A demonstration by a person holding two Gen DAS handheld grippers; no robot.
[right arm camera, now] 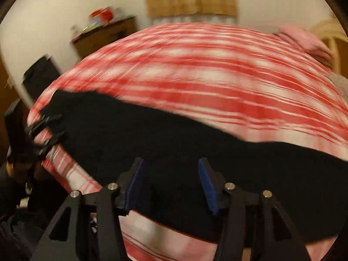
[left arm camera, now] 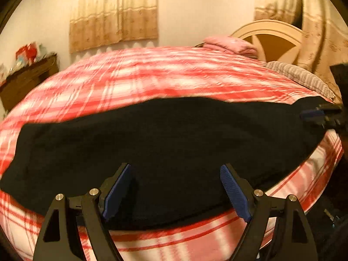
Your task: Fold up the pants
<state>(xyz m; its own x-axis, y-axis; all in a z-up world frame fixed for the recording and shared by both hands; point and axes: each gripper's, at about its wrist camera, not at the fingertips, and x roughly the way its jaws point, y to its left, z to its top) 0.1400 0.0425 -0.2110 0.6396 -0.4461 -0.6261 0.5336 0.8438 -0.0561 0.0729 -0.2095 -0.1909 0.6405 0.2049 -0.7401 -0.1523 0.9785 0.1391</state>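
- Two grippers hovered over one pair of black pants (left arm camera: pixel 165 143), which lay spread in a long dark band across the near part of a bed (left arm camera: pixel 152 74) covered in red-and-white plaid.
- In the left wrist view the pants ran from about 9 o'clock to 3 o'clock, with plaid showing beyond them at 12 o'clock and in a strip below at 6 o'clock.
- The cloth looked soft, limp and light; judged from its flat drape, it would sag and bunch if lifted at one point, so an edge or corner at each end seemed the better place to take hold.
- The dark fabric showed no seams or waistband clearly, and blur hid which end was which.
- The left gripper (left arm camera: pixel 176 187) had its jaws spread wide, blue pads (left arm camera: pixel 118 192) apart, with nothing pinched; it tilted downward over the near edge of the pants.
- The right gripper (right arm camera: pixel 170 182) also stood spread, less widely, with only cloth seen beyond the gap and nothing clamped.
- It too pointed down at the pants, close above their near edge.
- Each view caught the other gripper at the opposite end: at 3 o'clock in the left view, at 9 o'clock in the right.
- A hand (right arm camera: pixel 20 165) behind the left gripper was dimly visible there.
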